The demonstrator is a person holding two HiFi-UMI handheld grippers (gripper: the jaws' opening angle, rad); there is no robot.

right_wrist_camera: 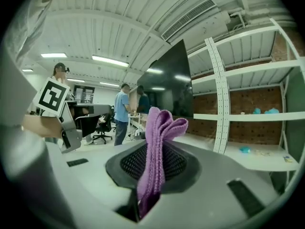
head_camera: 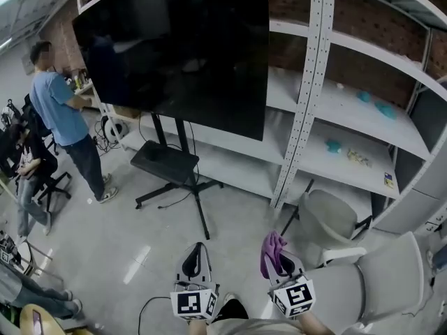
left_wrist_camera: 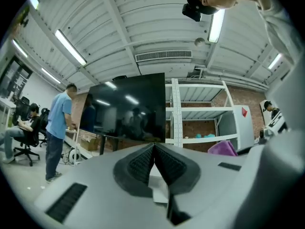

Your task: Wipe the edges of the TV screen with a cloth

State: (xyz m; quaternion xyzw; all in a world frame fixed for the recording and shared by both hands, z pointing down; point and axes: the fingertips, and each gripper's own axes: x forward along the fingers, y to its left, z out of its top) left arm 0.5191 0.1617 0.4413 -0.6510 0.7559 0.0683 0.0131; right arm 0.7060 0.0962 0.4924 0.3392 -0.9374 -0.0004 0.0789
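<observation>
I have the TV (head_camera: pixel 181 54) well ahead of both claws and above them. My left claw (head_camera: pixel 197 251) has its jaws pressed together on nothing. My right claw (head_camera: pixel 283 262) is clamped on the purple cloth (head_camera: pixel 270 248), which pokes out beyond its tips.

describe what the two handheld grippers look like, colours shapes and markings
The left gripper and right gripper match: pale grey plastic bodies that taper toward the jaws, which are lined with black, finely ribbed pads. Narrow dark slots sit in each body's top face. Each carries a white cube printed with black square markers, the left cube and the right cube.
</observation>
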